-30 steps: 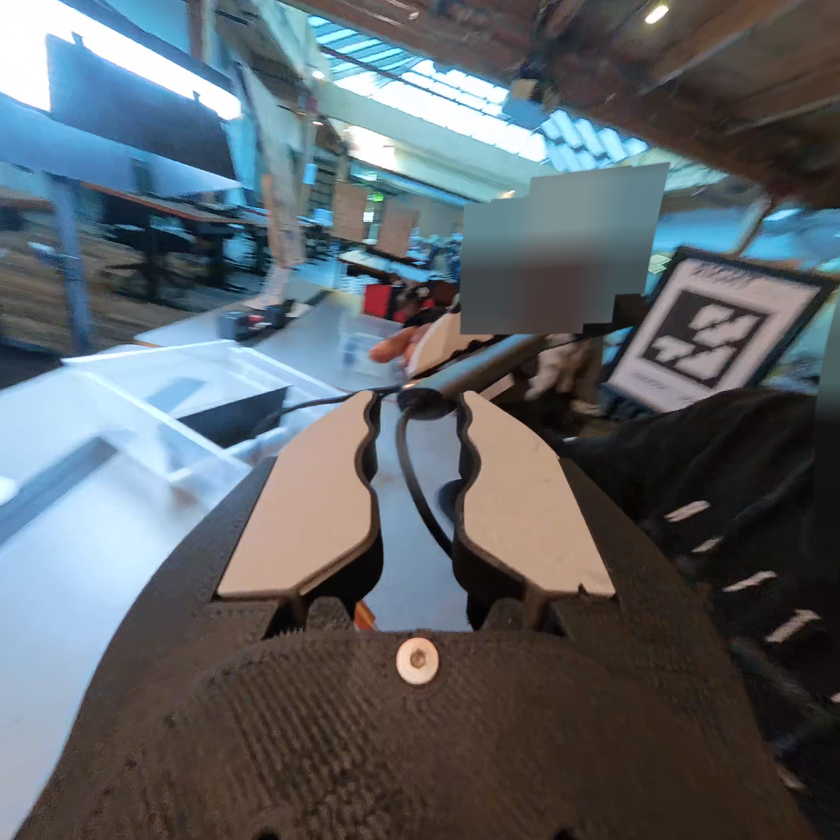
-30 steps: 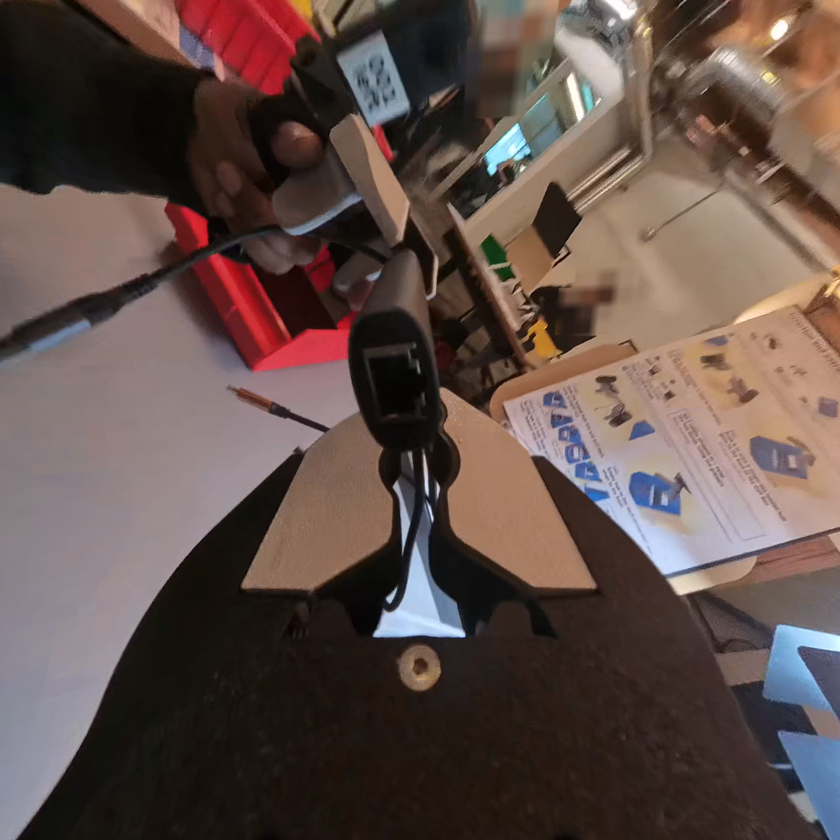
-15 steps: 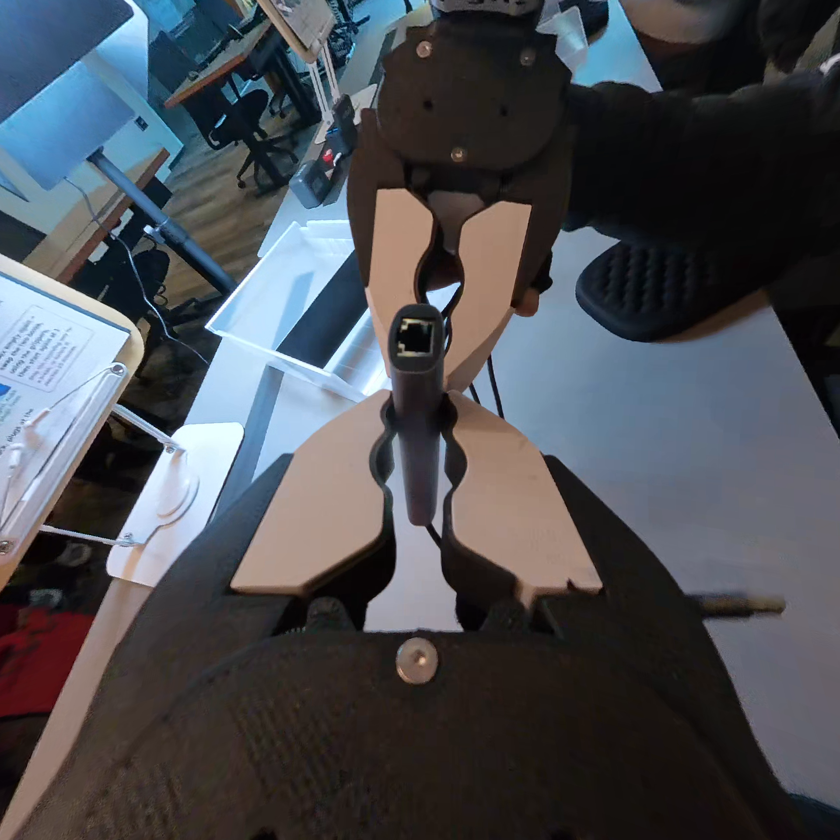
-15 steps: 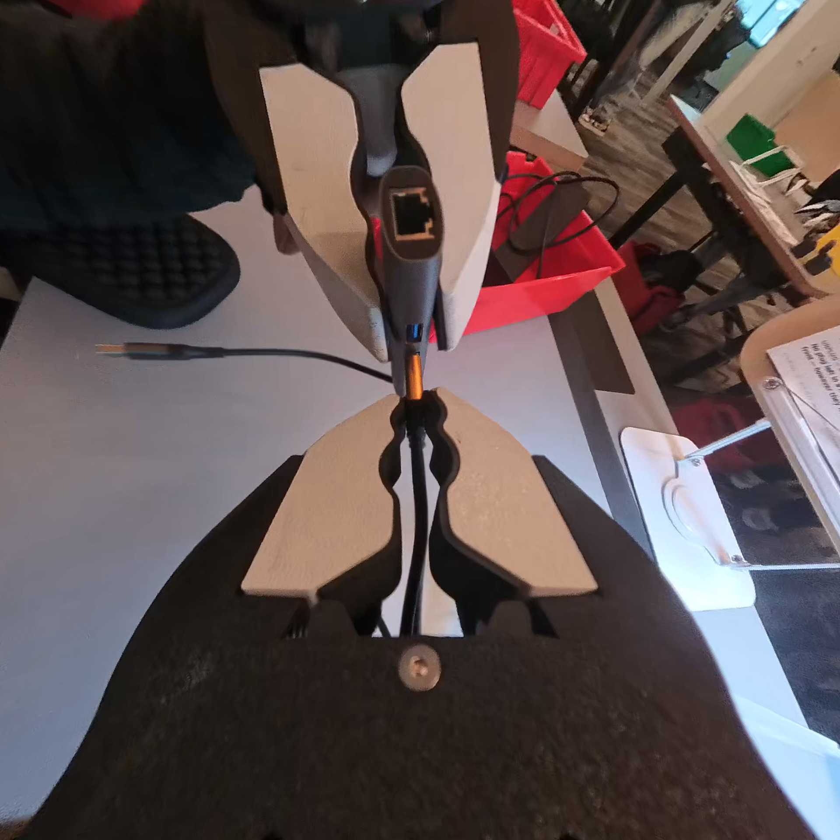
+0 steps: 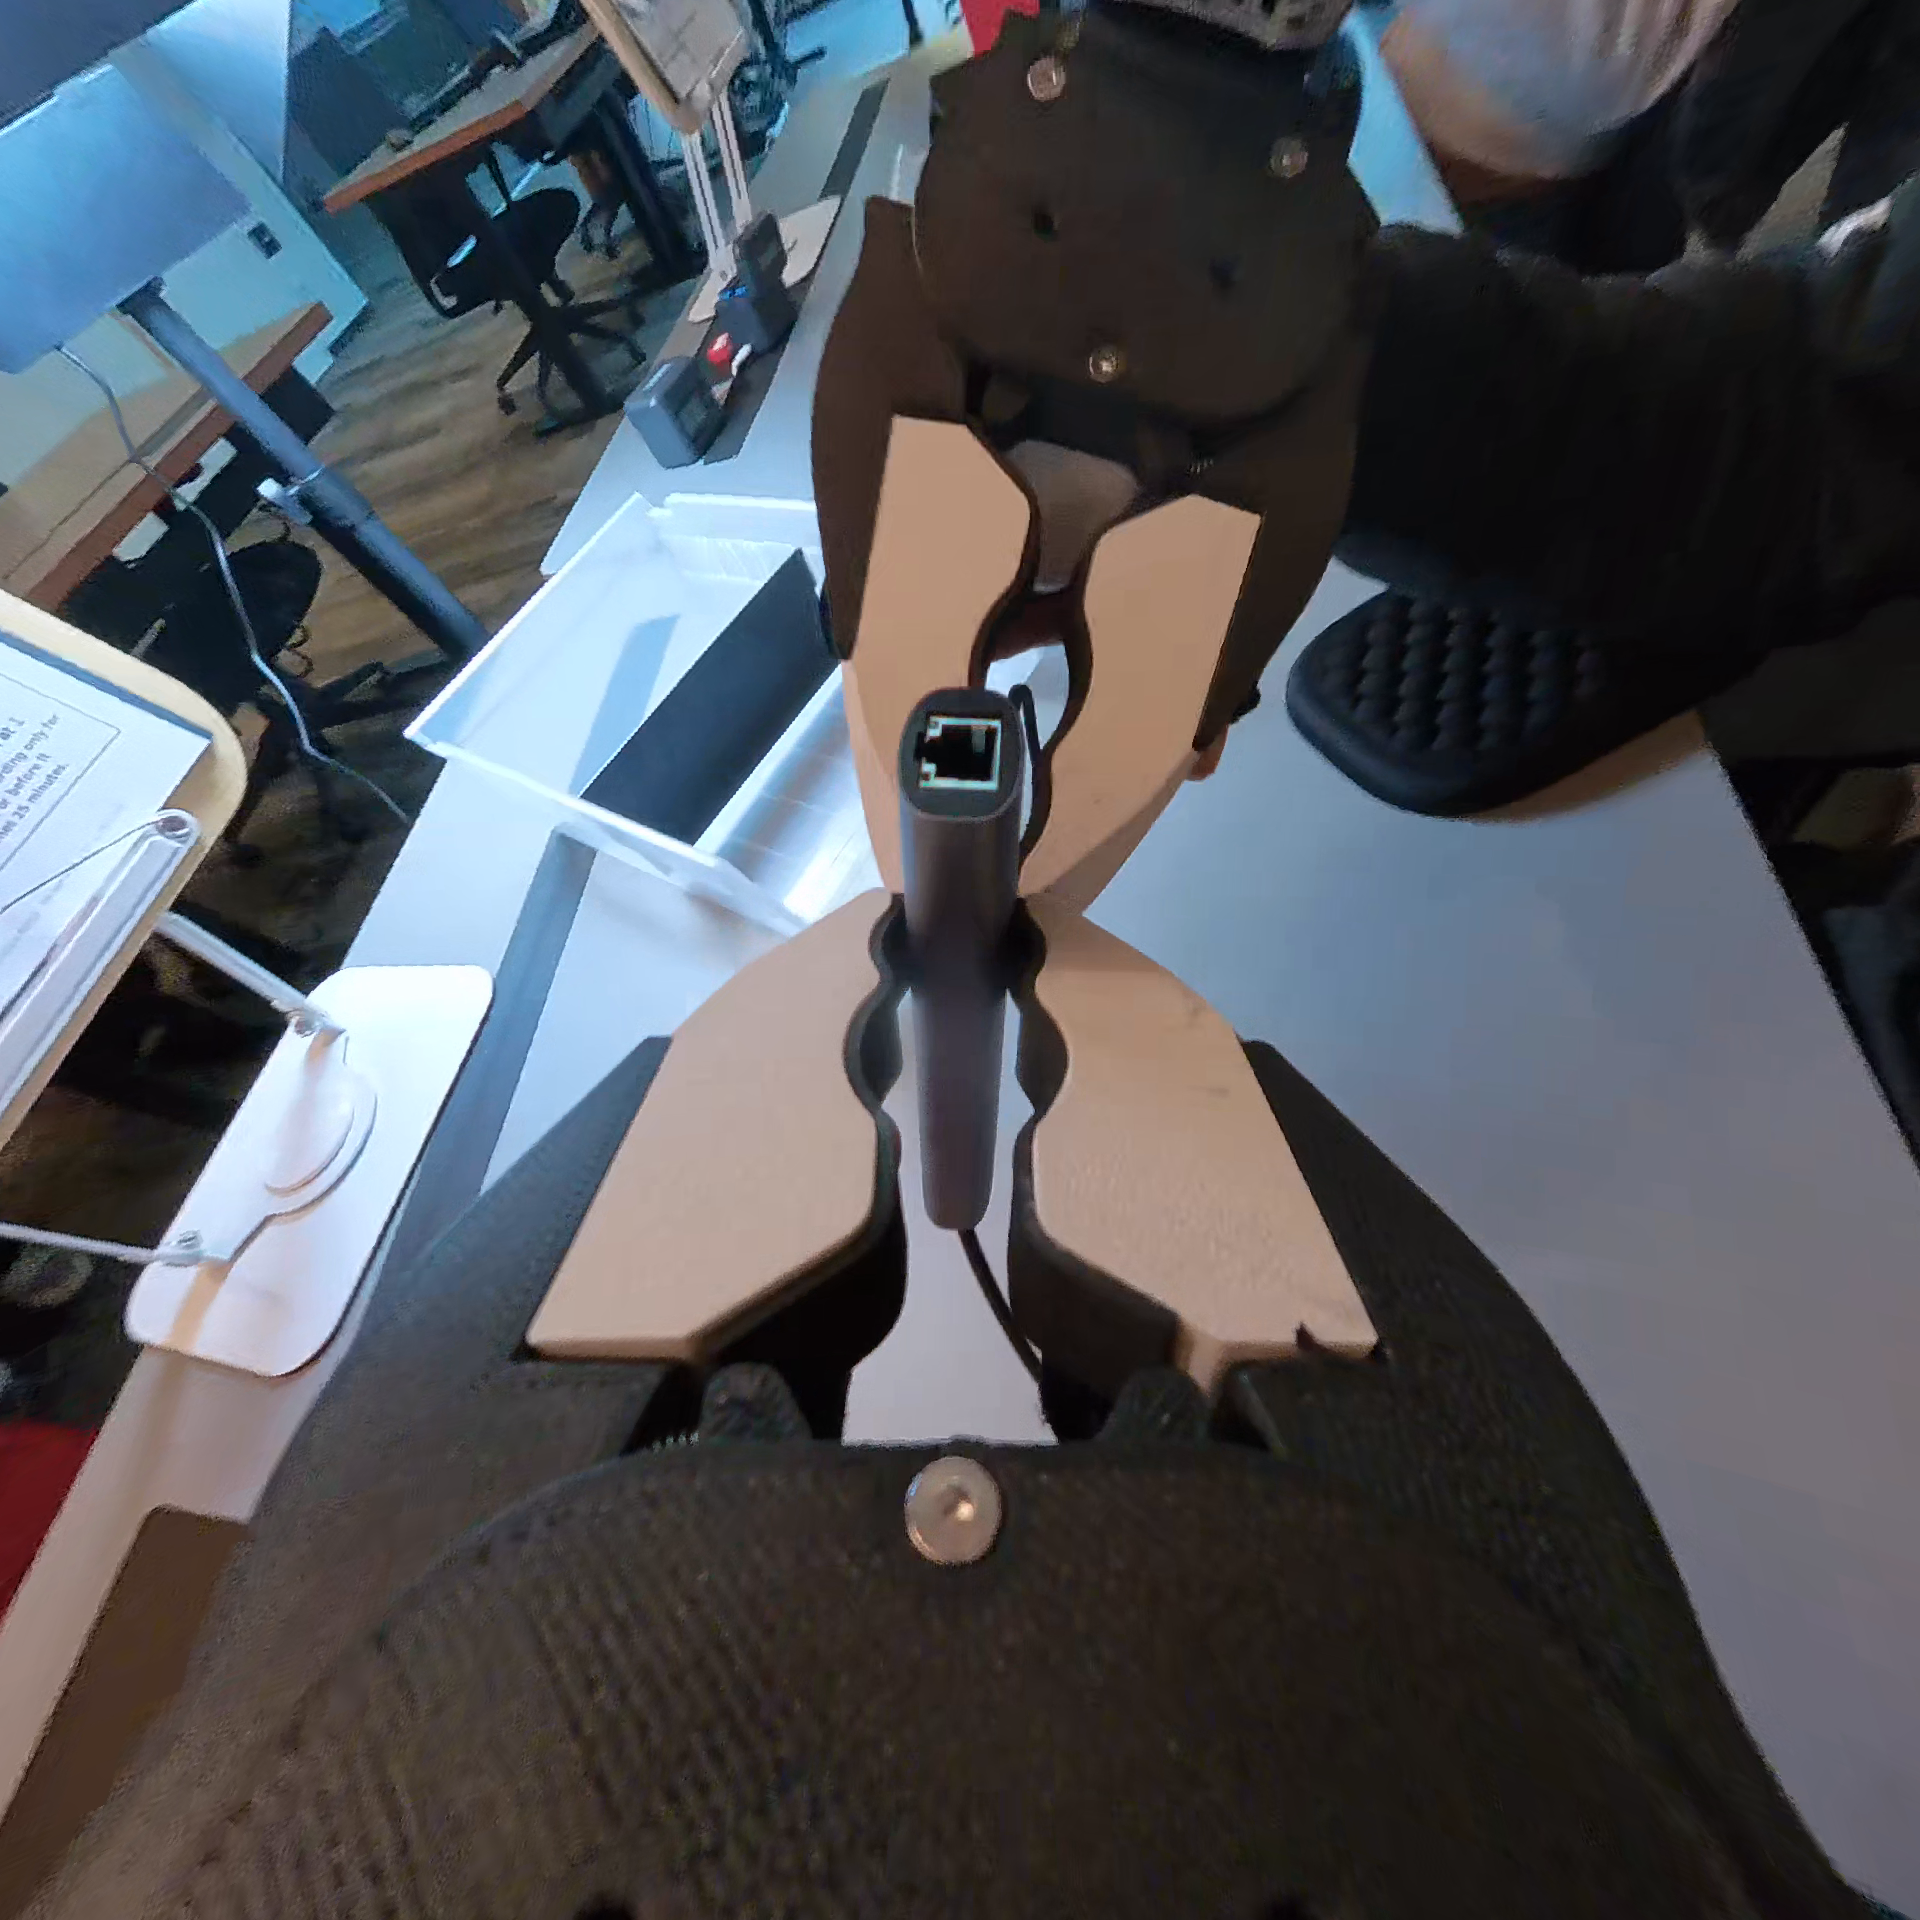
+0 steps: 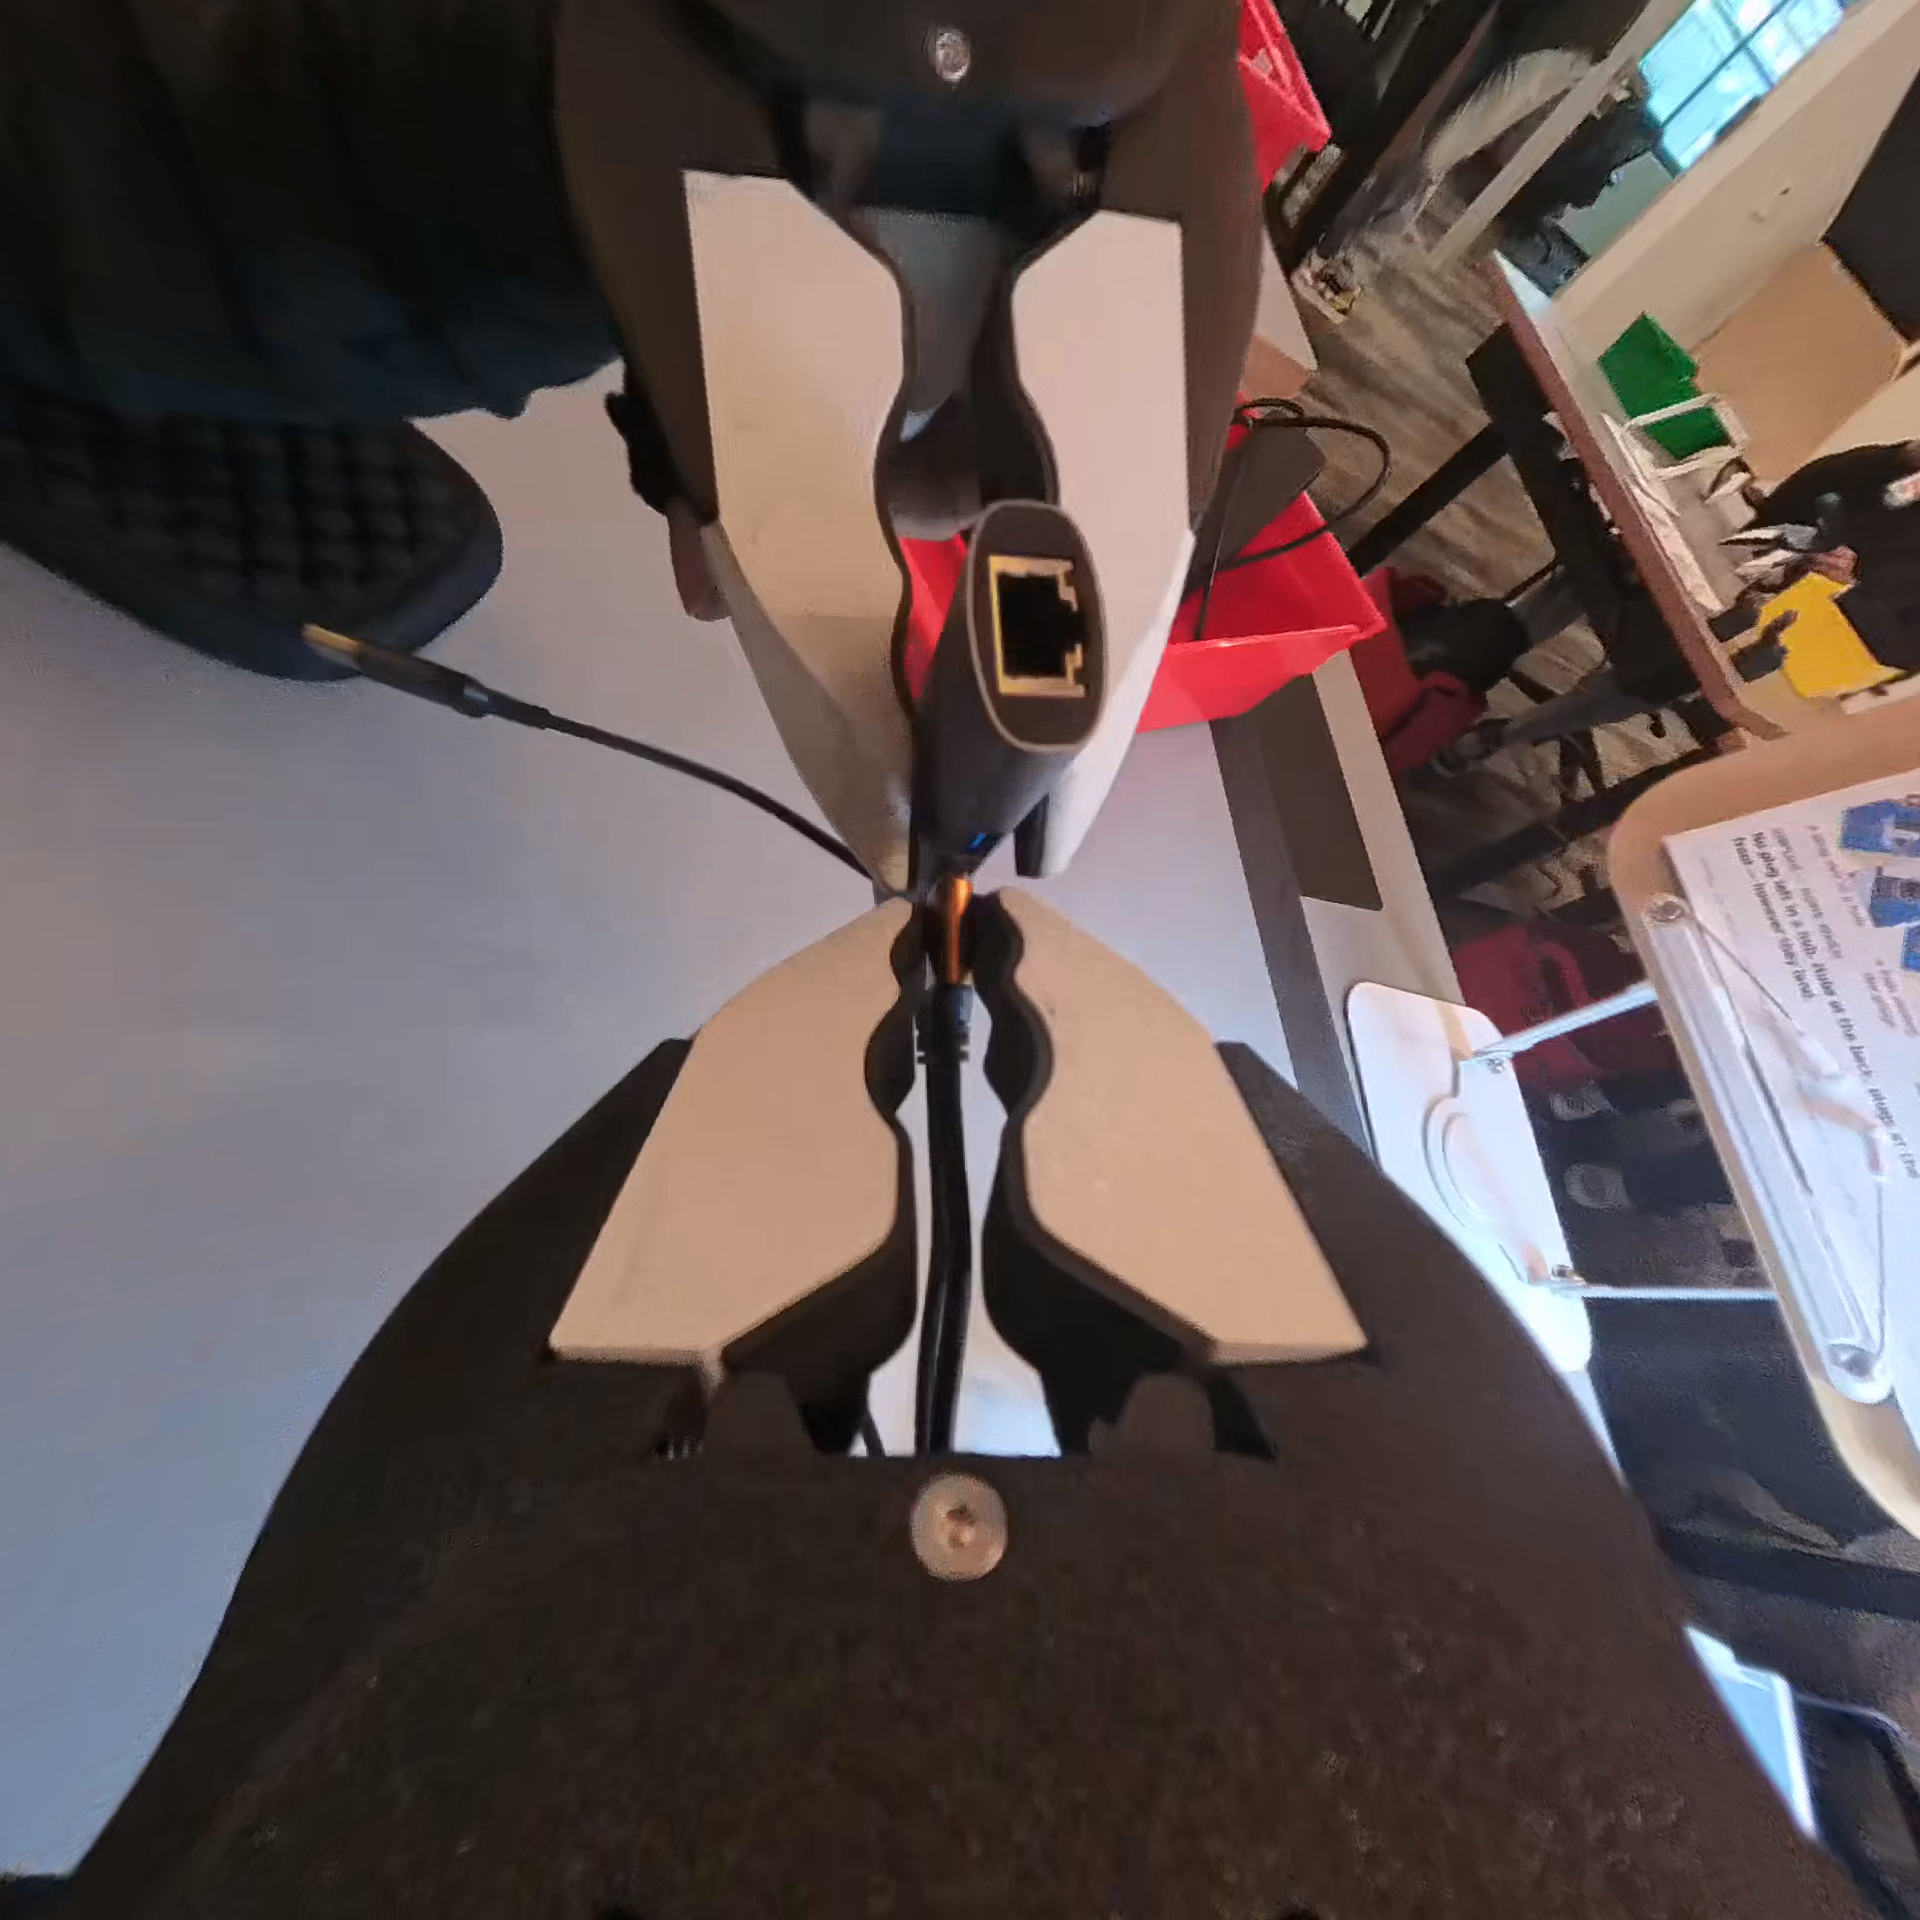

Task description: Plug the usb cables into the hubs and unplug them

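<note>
In the left wrist view my left gripper (image 5: 956, 920) is shut on a dark grey hub (image 5: 956, 831), which stands up between the fingertips with its square end port facing the camera. The right gripper (image 5: 1023, 831) faces it, tip to tip. In the right wrist view my right gripper (image 6: 951, 920) is shut on a black USB cable (image 6: 945, 1195) with an orange plug (image 6: 951, 935). The plug meets a blue port on the underside of the hub (image 6: 1029, 665), held by the left gripper (image 6: 971, 862). How deep the plug sits is hidden.
A second black cable with a metal plug (image 6: 353, 649) trails left over the white table (image 6: 312, 1039). A red bin (image 6: 1268, 644) and a clear tray (image 5: 644, 665) sit at the table's edges. A black padded armrest (image 5: 1455, 707) and a paper stand (image 6: 1766, 1091) are close by. Less than 4 cm separates the two grippers' tips.
Both grippers have swung down from facing the room and now face each other over the table. In the last half second they moved closer, with the orange plug against the hub.
</note>
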`<state>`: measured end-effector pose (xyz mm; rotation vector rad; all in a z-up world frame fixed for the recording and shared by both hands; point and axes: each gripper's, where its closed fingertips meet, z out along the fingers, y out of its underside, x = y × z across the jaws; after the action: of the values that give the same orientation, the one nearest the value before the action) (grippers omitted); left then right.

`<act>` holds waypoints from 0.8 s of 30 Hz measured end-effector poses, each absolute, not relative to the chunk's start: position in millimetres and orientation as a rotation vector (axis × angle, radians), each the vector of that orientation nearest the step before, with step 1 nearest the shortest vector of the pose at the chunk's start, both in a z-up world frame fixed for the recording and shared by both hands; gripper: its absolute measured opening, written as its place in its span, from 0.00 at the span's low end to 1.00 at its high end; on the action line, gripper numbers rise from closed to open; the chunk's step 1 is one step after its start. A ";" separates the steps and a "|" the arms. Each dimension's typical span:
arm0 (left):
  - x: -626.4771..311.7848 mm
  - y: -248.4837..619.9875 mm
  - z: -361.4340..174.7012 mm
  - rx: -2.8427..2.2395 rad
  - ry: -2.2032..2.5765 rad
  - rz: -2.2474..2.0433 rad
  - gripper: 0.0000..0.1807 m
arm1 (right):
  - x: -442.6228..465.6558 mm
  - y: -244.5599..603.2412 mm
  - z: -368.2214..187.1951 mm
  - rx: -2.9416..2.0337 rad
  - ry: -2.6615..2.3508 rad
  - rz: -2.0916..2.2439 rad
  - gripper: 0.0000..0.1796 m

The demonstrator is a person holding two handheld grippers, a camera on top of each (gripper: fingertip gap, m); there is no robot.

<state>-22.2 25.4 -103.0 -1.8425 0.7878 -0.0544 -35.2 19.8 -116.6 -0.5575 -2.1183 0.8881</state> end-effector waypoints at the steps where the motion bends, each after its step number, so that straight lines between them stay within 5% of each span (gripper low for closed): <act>1: -22.5 24.1 -103.7 -1.845 0.800 -0.035 0.10 | -35.3 18.9 -116.6 -0.549 -2.122 0.889 0.04; 6: -17.0 16.0 -96.8 -1.802 0.819 -0.083 0.20 | -31.7 15.5 -104.7 -0.516 -2.083 1.021 0.04; 13: -23.3 18.5 -100.8 -1.810 0.882 0.079 0.10 | -30.5 12.4 -96.8 -0.490 -2.051 1.011 0.04; 24: -25.8 16.5 -97.4 -1.826 0.878 0.070 0.10 | -31.1 12.6 -96.2 -0.455 -2.055 1.112 0.04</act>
<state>-25.8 16.5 -97.4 -1.8260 0.8777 0.0700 -31.1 12.6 -96.2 -0.4545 -2.0550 1.1118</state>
